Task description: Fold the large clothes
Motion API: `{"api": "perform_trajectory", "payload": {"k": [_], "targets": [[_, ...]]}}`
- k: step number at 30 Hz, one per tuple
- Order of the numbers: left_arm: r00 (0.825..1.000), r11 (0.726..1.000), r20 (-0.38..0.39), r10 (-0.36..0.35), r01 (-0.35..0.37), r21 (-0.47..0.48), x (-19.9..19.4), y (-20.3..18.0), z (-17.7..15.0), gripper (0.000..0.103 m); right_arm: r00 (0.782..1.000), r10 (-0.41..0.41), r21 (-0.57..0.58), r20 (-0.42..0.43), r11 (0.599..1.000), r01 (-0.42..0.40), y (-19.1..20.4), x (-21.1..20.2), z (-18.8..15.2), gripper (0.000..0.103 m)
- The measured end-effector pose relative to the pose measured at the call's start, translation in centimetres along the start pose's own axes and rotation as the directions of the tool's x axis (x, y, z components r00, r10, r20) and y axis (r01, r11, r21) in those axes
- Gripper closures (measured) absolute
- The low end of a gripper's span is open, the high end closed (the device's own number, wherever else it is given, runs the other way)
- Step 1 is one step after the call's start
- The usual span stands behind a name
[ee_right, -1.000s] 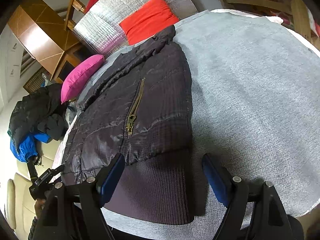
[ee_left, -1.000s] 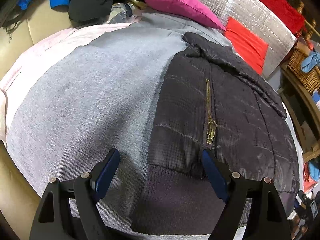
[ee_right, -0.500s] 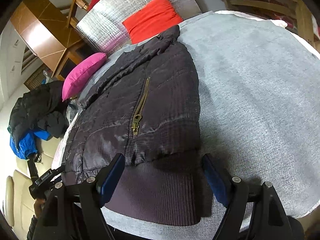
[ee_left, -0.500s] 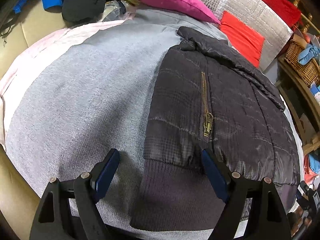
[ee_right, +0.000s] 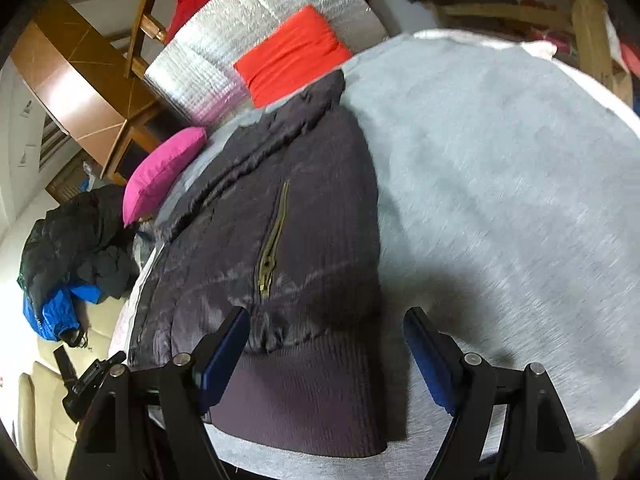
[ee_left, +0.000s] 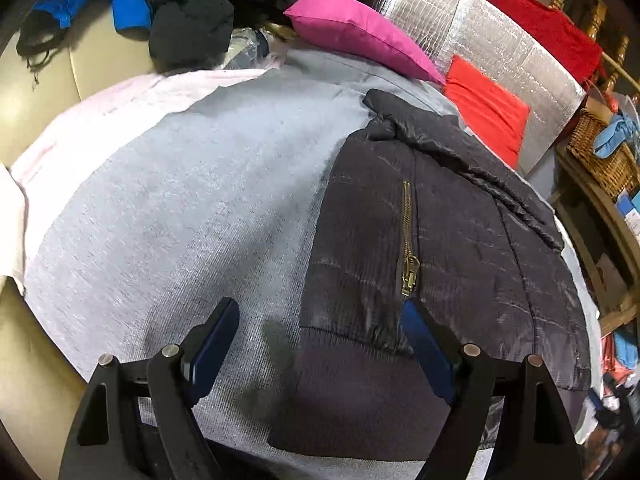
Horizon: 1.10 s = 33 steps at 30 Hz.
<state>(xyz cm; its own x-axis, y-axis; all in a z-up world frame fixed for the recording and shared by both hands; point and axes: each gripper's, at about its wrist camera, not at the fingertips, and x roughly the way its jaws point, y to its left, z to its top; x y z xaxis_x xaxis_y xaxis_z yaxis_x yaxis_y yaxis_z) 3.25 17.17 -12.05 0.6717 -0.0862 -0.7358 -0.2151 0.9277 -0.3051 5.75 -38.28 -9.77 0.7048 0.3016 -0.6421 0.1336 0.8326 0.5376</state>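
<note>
A black jacket [ee_left: 460, 248] lay flat on a grey sheet [ee_left: 180, 200], filling the right of the left view and the centre-left of the right view. The left gripper [ee_left: 320, 332] and right gripper [ee_right: 326, 340] hung spread wide over its ribbed hem [ee_right: 304, 392], gripping nothing.

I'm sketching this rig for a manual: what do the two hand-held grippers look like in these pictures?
Both look alike. The left hand-held gripper and right hand-held gripper each have two black angular fingers with triangular cut-outs, silver round pins at the joints, and flat dark blue pads on the inner faces. No cables, labels or sleeves show.
</note>
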Motion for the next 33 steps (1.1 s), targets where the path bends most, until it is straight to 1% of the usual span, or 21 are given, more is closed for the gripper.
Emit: {"api": "perform_trajectory", "payload": {"k": [4, 6, 9, 12, 15, 19, 21, 22, 24, 26, 27, 28, 29, 30, 31, 33], "targets": [[1.0, 0.997, 0.007, -0.001, 0.001, 0.08, 0.1, -2.0, 0.2, 0.019, 0.999, 0.026, -0.033, 0.023, 0.999, -0.025, 1.3, -0.7, 2.0, 0.021], [1.0, 0.993, 0.012, -0.004, 0.003, 0.121, 0.2, -3.0, 0.3, 0.019, 0.998, 0.058, -0.065, 0.023, 0.996, -0.056, 2.6, -0.5, 2.9, 0.021], [0.999, 0.987, 0.02, -0.025, 0.022, 0.159, 0.8, -4.4, 0.9, 0.019, 0.997, 0.079, -0.087, -0.011, 0.993, -0.079, 3.8, 1.0, 4.0, 0.021], [0.999, 0.982, 0.027, -0.021, 0.015, 0.188, 2.2, -5.1, 1.4, 0.019, 0.994, 0.104, -0.115, -0.033, 0.988, -0.107, 5.7, 3.0, 6.2, 0.021], [1.0, 0.981, 0.017, -0.006, 0.003, 0.193, 3.6, -4.8, 1.1, 0.019, 0.989, 0.141, -0.134, -0.04, 0.98, -0.145, 8.0, 5.3, 9.3, 0.021], [0.999, 0.986, 0.028, -0.046, 0.041, 0.162, 3.8, -4.2, 1.2, 0.019, 0.977, 0.207, -0.117, -0.05, 0.97, -0.212, 11.1, 9.7, 14.8, 0.021], [0.998, 0.988, 0.023, -0.061, 0.057, 0.141, 4.0, -3.9, 1.2, 0.019, 0.972, 0.23, -0.075, -0.052, 0.969, -0.233, 12.0, 12.7, 18.0, 0.021], [0.998, 0.989, 0.024, -0.067, 0.063, 0.135, 4.1, -3.8, 1.3, 0.018, 0.969, 0.242, -0.035, -0.051, 0.969, -0.244, 11.9, 14.5, 19.6, 0.021], [0.996, 0.99, 0.025, -0.08, 0.077, 0.118, 4.2, -3.6, 1.4, 0.018, 0.961, 0.271, 0.051, -0.053, 0.962, -0.268, 11.5, 17.9, 22.1, 0.021], [0.995, 0.991, 0.021, -0.094, 0.092, 0.097, 4.4, -3.2, 1.6, 0.018, 0.96, 0.278, 0.129, -0.041, 0.954, -0.271, 10.4, 20.9, 24.0, 0.021], [0.995, 0.991, 0.019, -0.1, 0.098, 0.089, 4.5, -3.1, 1.6, 0.017, 0.96, 0.276, 0.16, -0.037, 0.95, -0.267, 9.6, 22.3, 24.5, 0.021], [0.994, 0.991, 0.018, -0.108, 0.106, 0.08, 4.6, -3.0, 1.7, 0.017, 0.966, 0.256, 0.195, -0.033, 0.95, -0.245, 8.4, 23.4, 24.7, 0.021], [0.993, 0.991, 0.018, -0.115, 0.113, 0.07, 4.6, -2.8, 1.7, 0.016, 0.972, 0.229, 0.245, -0.042, 0.946, -0.213, 7.0, 24.7, 24.6, 0.021], [0.992, 0.991, 0.018, -0.122, 0.121, 0.061, 4.6, -2.7, 1.8, 0.016, 0.973, 0.225, 0.297, -0.059, 0.934, -0.198, 5.5, 25.8, 24.2, 0.022], [0.992, 0.99, 0.018, -0.128, 0.126, 0.054, 4.7, -2.5, 1.9, 0.016, 0.966, 0.252, 0.333, -0.052, 0.916, -0.222, 4.4, 26.3, 23.7, 0.024], [0.99, 0.99, 0.02, -0.138, 0.137, 0.043, 4.8, -2.3, 2.0, 0.015, 0.959, 0.282, 0.33, -0.027, 0.908, -0.258, 4.4, 25.4, 23.5, 0.023]]}}
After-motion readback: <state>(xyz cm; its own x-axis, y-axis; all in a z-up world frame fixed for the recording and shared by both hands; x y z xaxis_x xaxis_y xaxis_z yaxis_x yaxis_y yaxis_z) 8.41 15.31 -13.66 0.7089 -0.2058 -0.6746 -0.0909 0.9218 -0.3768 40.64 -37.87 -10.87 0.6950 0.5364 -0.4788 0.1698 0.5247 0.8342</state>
